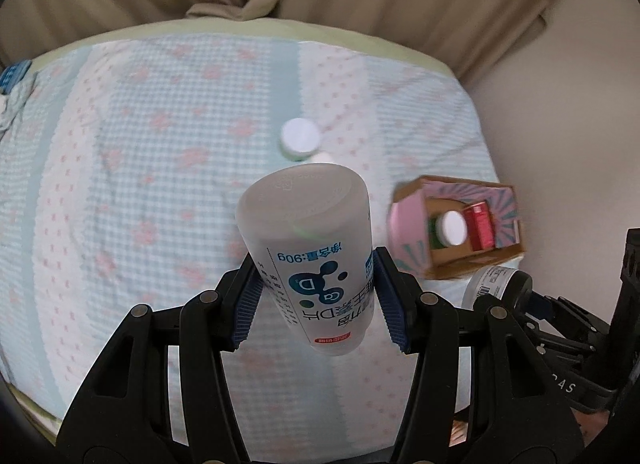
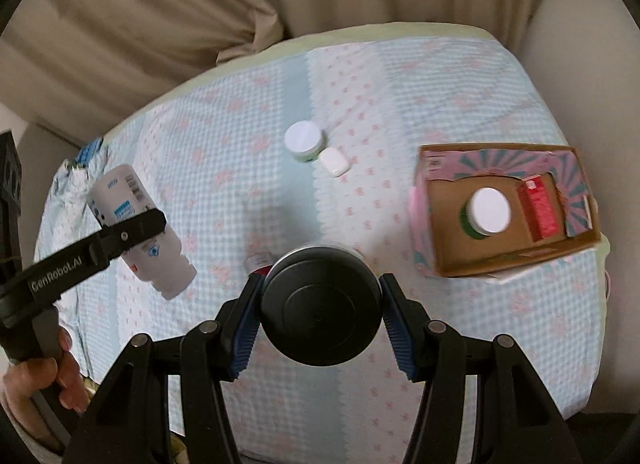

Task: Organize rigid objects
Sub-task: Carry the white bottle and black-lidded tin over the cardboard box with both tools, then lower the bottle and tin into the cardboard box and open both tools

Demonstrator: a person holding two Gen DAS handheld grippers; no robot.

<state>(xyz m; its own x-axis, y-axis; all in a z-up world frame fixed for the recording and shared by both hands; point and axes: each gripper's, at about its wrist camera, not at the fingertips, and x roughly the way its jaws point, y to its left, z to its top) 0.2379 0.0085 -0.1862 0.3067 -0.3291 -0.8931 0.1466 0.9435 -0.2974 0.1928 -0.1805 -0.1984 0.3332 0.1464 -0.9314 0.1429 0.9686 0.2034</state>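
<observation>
My left gripper (image 1: 316, 288) is shut on a white pill bottle (image 1: 308, 240) with blue print, held upside down above the table; it also shows in the right wrist view (image 2: 140, 232). My right gripper (image 2: 320, 312) is shut on a black-lidded jar (image 2: 320, 304), which shows at the right in the left wrist view (image 1: 496, 284). An open cardboard box (image 2: 452, 248) at the right holds a white-capped green bottle (image 2: 488, 212) and a red packet (image 2: 540, 210). The box also shows in the left wrist view (image 1: 412, 216).
A white-lidded jar (image 2: 304, 140) and a small white case (image 2: 333, 162) lie mid-table on the blue-pink checked cloth (image 2: 224, 152). A small red-topped item (image 2: 258, 262) peeks out behind the black jar. Beige curtains (image 2: 160, 24) hang behind. Crumpled fabric (image 2: 76, 180) lies at the table's left edge.
</observation>
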